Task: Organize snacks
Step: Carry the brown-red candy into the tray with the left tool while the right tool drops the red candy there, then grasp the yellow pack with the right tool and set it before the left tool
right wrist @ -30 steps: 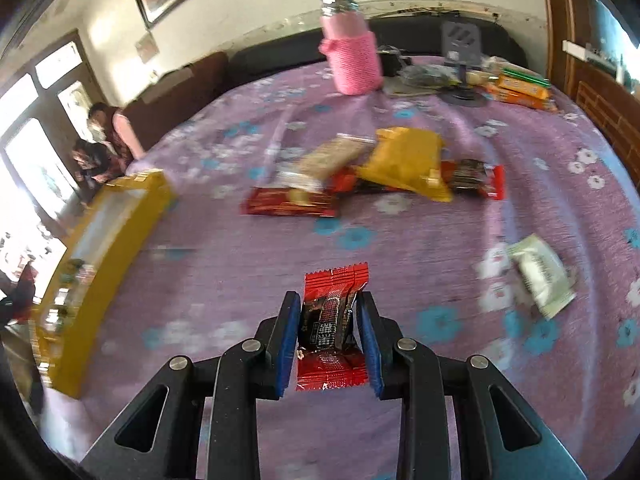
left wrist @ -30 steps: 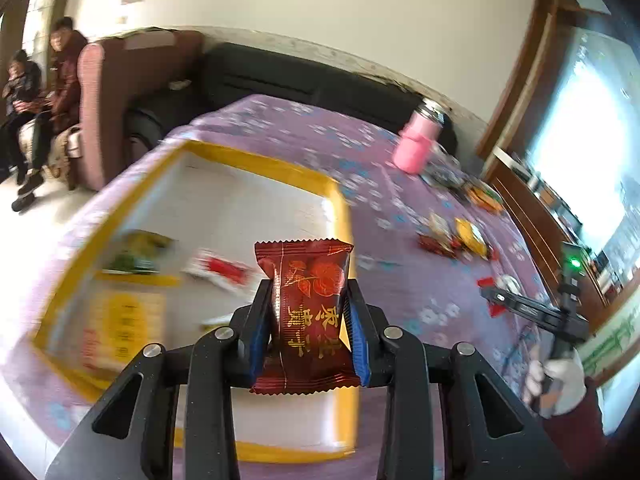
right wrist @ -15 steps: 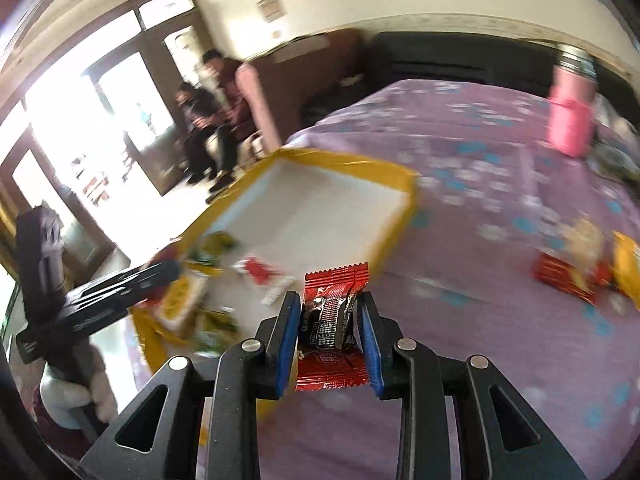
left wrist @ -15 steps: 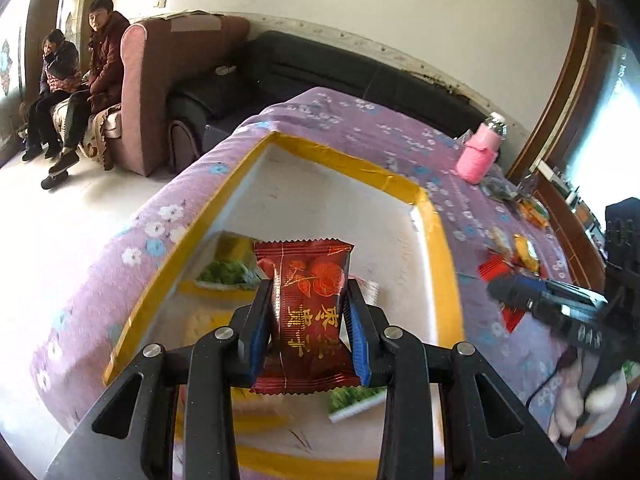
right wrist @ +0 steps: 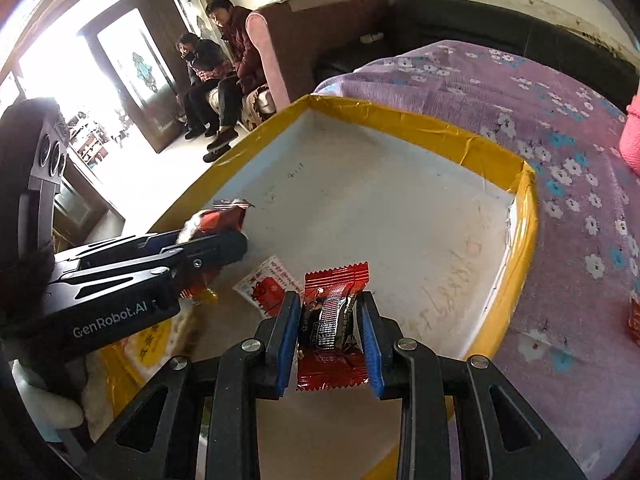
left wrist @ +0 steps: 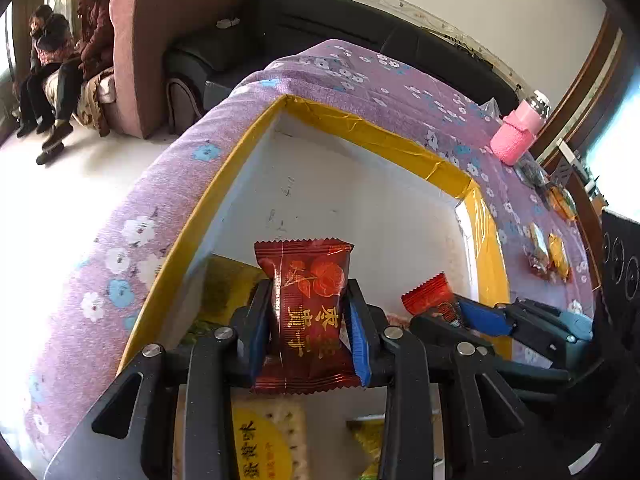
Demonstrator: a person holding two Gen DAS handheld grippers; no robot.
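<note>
Left-wrist view: my left gripper [left wrist: 307,334] clamps a dark red packet [left wrist: 306,312], my right gripper [right wrist: 328,338] a red-black one [right wrist: 332,320], both over the yellow-rimmed box [right wrist: 520,240]. Several snacks [left wrist: 264,440] lie inside; perhaps four remain on the cloth [left wrist: 546,250].

We see the left gripper [left wrist: 307,320] clamping a dark red snack packet [left wrist: 306,312] upright above the yellow-rimmed tray [left wrist: 384,136], while the right gripper [left wrist: 460,312] beside it pinches 1 small red wrapper [left wrist: 428,294].
</note>
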